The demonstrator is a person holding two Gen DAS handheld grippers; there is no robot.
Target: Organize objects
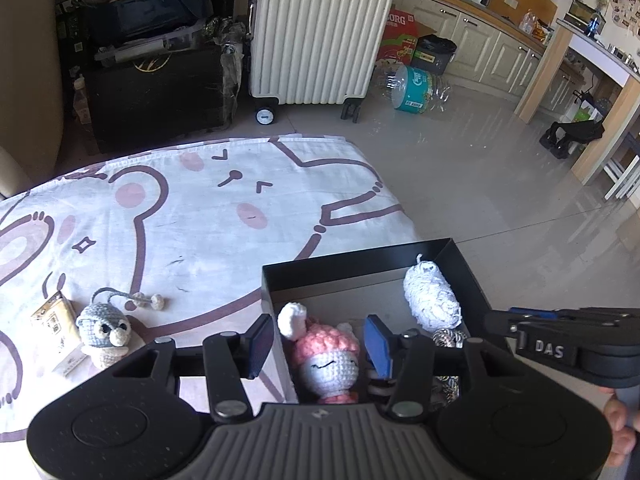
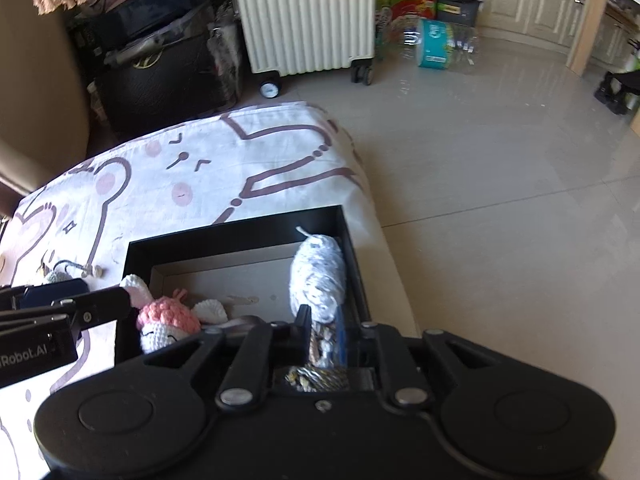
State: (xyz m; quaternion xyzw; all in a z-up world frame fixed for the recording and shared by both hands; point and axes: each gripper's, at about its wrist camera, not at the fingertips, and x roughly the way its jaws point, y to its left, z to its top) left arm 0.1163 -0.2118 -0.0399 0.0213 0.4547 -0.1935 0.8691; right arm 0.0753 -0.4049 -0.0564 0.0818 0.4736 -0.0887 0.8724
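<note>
A black box (image 1: 352,258) stands at the right edge of the cartoon-print sheet (image 1: 192,208). In it lie a pink-hatted crochet doll (image 1: 324,360), a white yarn ball (image 1: 432,298) and a shiny crinkled metallic thing (image 1: 448,338). My left gripper (image 1: 320,340) is open; its blue pads straddle the doll without pressing it, the left pad by the box's left wall. My right gripper (image 2: 322,316) is shut to a narrow slit over the shiny thing (image 2: 320,346), which shows through the gap; whether it is pinched I cannot tell. A grey crochet toy (image 1: 104,330) and a beige packet (image 1: 56,332) lie on the sheet at left.
The sheet ends just right of the box (image 2: 240,236), with tiled floor (image 1: 500,184) below. A cream suitcase (image 1: 320,32), dark bags (image 1: 160,92) and a pack of bottles (image 1: 416,88) stand beyond the far edge. A hand (image 1: 620,428) shows at lower right.
</note>
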